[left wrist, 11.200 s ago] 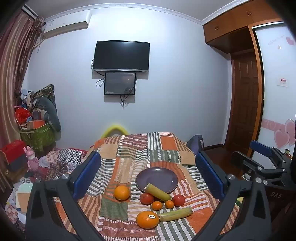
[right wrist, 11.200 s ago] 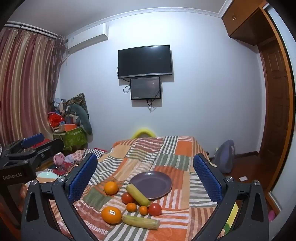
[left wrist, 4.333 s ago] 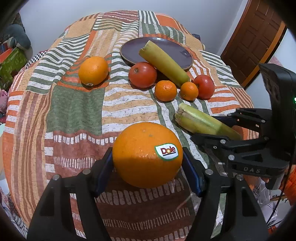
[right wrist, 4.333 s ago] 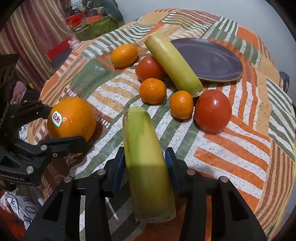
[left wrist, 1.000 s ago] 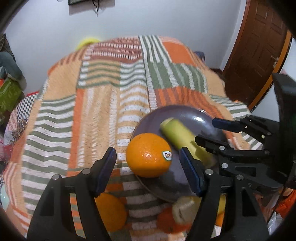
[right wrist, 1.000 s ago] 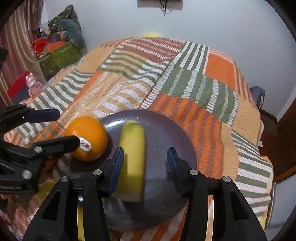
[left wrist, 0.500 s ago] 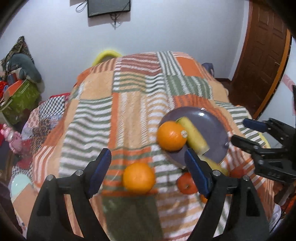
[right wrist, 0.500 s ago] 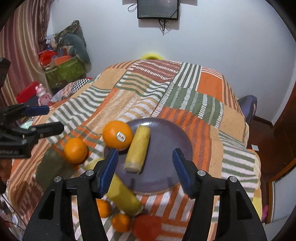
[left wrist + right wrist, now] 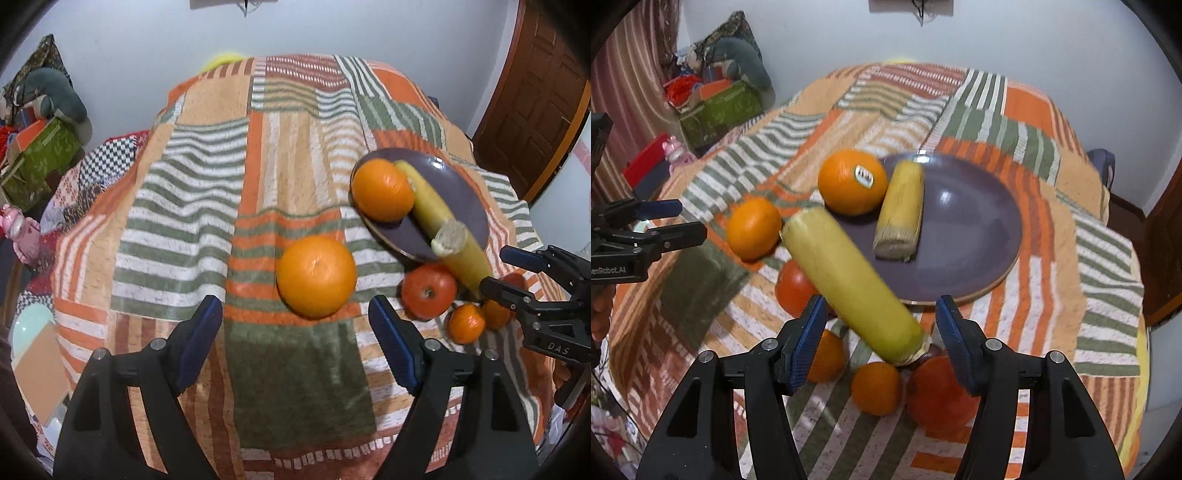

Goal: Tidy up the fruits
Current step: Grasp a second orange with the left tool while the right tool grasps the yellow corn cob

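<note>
- The fruits sit in two groups: on the round dark purple plate [image 9: 975,236] you have the large orange with a white sticker [image 9: 852,181] on the left rim, touching the short husked yellow-green corn cob [image 9: 900,211] beside it.
- The long yellow-green corn cob [image 9: 849,280] lies slanted over the striped patchwork cloth [image 9: 207,206], its upper end near the plate's left edge and its lower end over the small fruits.
- The plain round orange [image 9: 316,277] rests on the cloth left of the plate, apart from it.
- The red tomato [image 9: 428,291] lies just below the plate's near rim; from the right wrist view a second red tomato [image 9: 938,395] sits between your right fingers' bases, next to a small mandarin [image 9: 876,387] and another small mandarin [image 9: 827,356] partly behind the left finger.
- Your left gripper [image 9: 295,332] is spread wide and empty, hanging over the cloth with the plain orange just ahead of its blue pads [image 9: 197,339].
- Your right gripper [image 9: 882,332] is also released and empty; the long cob's lower end lies between its parted jaws, and you cannot tell from these views whether either pad touches it.
</note>
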